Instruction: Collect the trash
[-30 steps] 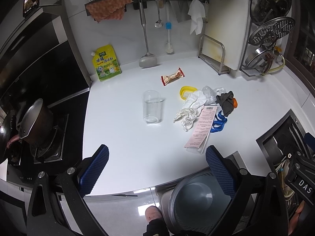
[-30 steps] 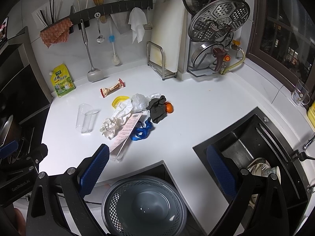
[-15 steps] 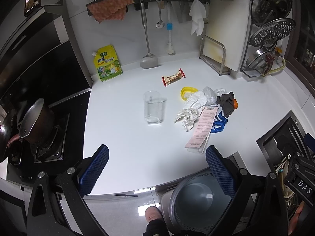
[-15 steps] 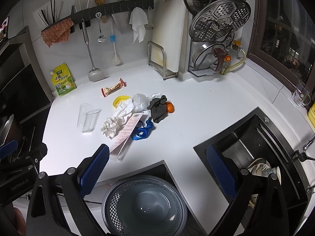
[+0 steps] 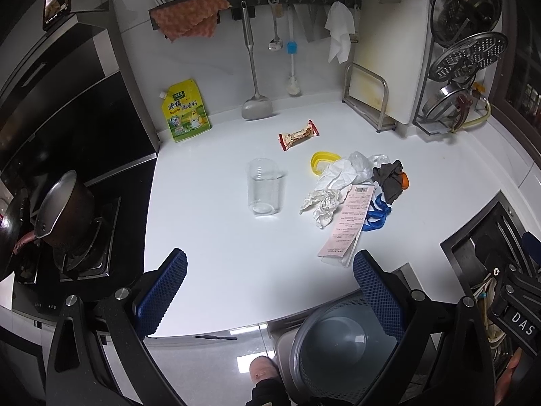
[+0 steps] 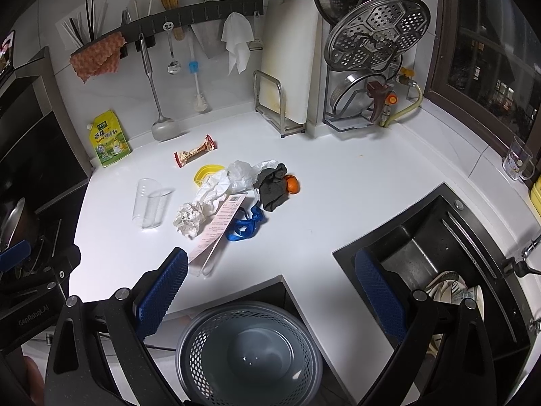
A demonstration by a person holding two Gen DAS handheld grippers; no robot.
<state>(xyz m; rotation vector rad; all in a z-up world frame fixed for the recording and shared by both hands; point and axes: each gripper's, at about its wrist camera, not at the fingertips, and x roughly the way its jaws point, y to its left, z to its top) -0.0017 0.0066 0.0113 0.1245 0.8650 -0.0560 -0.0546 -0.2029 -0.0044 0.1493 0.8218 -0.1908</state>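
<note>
Trash lies in a heap mid-counter: crumpled white paper [image 5: 321, 203] [image 6: 189, 218], a long receipt [image 5: 348, 223] [image 6: 218, 228], a blue strap [image 5: 377, 215] [image 6: 245, 226], a clear plastic bag [image 5: 361, 164] [image 6: 241, 174], a dark rag [image 5: 389, 179] [image 6: 272, 186], an orange piece [image 6: 292, 183] and a yellow ring [image 5: 321, 160] [image 6: 206, 172]. A snack wrapper [image 5: 298, 134] [image 6: 194, 151] lies farther back. A grey mesh bin [image 5: 341, 345] [image 6: 248, 352] stands below the counter edge. My left gripper [image 5: 270, 291] and right gripper [image 6: 270, 291] both hang open and empty above the front edge.
A clear measuring cup [image 5: 263, 186] [image 6: 150, 203] stands left of the heap. A yellow seasoning pouch [image 5: 185, 111] leans on the back wall. A pot [image 5: 61, 209] sits on the stove at left. The sink [image 6: 439, 264] with dishes is at right. Cutting board rack [image 6: 280, 108] at back.
Both views have shifted very slightly; the trash, cup and bin lie as before. Both grippers remain open.
</note>
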